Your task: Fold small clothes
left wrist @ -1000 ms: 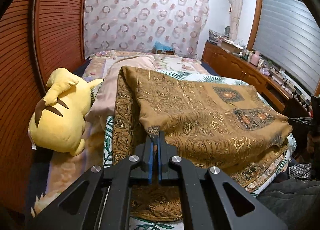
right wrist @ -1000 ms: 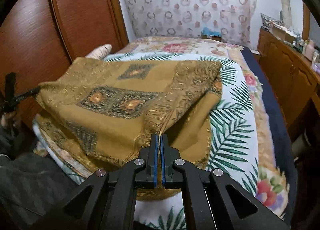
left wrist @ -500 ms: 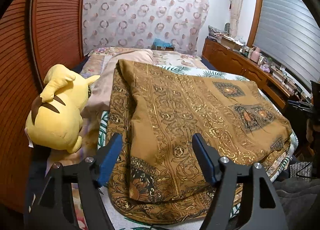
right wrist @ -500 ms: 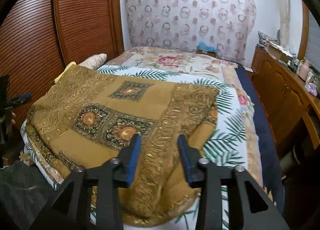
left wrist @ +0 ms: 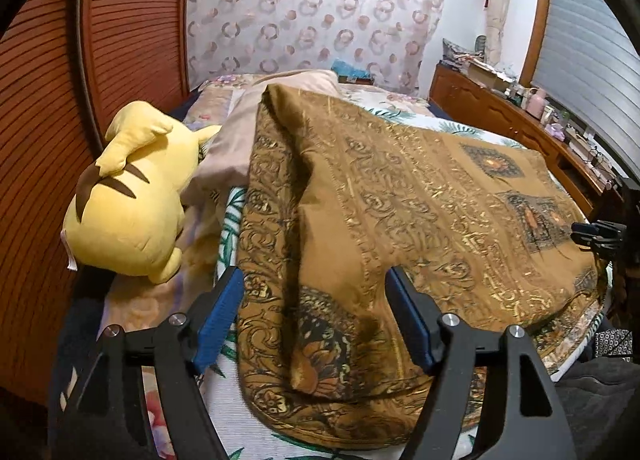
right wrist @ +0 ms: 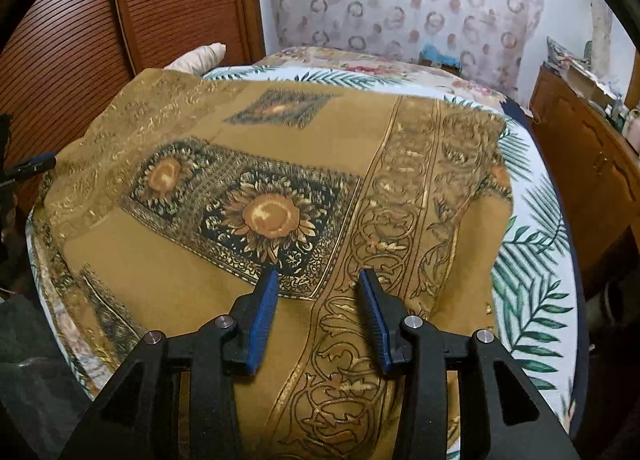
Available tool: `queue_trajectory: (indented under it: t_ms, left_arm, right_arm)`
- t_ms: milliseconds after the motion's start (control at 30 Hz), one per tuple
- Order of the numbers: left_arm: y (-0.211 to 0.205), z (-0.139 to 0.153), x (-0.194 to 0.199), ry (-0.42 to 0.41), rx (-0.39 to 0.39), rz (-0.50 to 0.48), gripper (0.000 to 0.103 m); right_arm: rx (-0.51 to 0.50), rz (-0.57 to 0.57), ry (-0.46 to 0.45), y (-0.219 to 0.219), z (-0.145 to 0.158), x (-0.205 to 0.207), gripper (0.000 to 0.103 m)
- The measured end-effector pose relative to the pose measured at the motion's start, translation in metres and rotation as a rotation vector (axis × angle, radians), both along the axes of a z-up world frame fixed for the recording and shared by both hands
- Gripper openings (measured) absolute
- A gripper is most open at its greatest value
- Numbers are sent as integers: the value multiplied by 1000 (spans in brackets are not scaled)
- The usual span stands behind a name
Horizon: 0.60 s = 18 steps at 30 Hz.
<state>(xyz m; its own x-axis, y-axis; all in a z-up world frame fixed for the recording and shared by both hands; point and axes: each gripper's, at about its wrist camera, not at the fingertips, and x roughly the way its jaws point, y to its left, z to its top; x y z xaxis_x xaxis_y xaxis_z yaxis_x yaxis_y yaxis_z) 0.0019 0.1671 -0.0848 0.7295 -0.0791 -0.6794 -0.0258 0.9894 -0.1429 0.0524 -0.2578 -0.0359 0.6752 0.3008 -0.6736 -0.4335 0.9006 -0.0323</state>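
A: Starting close in, what are the grippers doing?

B: The left gripper [left wrist: 314,292] is hovering with its blue pads spread wide, nothing pinched between them. It has just been opening, and the brown patterned cloth [left wrist: 400,220] is lying beneath the gap, not gripped. The right gripper [right wrist: 316,284] is standing with its jaws parted too, less widely; they have just been opening as well, and the same cloth [right wrist: 280,188] is showing under the gap, with the pads not pressing on it.

A: And where is the cloth sitting?

B: It is lying folded over on the bed [left wrist: 256,416], covering most of the palm-leaf bedspread [right wrist: 532,260]. In the left wrist view its near rounded edge is hanging at about 6 o'clock, and the layers are running away toward 1 o'clock. In the right wrist view a sunflower panel is sitting at the centre, with a scroll border running from 6 toward 1 o'clock.

A: What is lying farther off?

B: A yellow plush toy [left wrist: 128,196] is resting at 9 o'clock in the left view, touching a pale pillow [left wrist: 240,140] behind it. Beyond that, a ring-patterned curtain [left wrist: 312,12] is hanging at 12 o'clock, a slatted wooden door [left wrist: 136,20] is standing at 10 o'clock, and a cluttered wooden sideboard [left wrist: 500,108] is running along at 2 o'clock.
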Motion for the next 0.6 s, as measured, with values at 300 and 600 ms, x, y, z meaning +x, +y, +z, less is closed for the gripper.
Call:
queue_trajectory:
  t_ms: [300,600]
  left_arm:
    - [5,-17,5,43,-14,16,74]
    - [15,-21,3,34,-46,36,74]
  right_arm:
    - [-34,24,-40,9,-8,-8,53]
    - [10,24,-31,1,-8,-8,54]
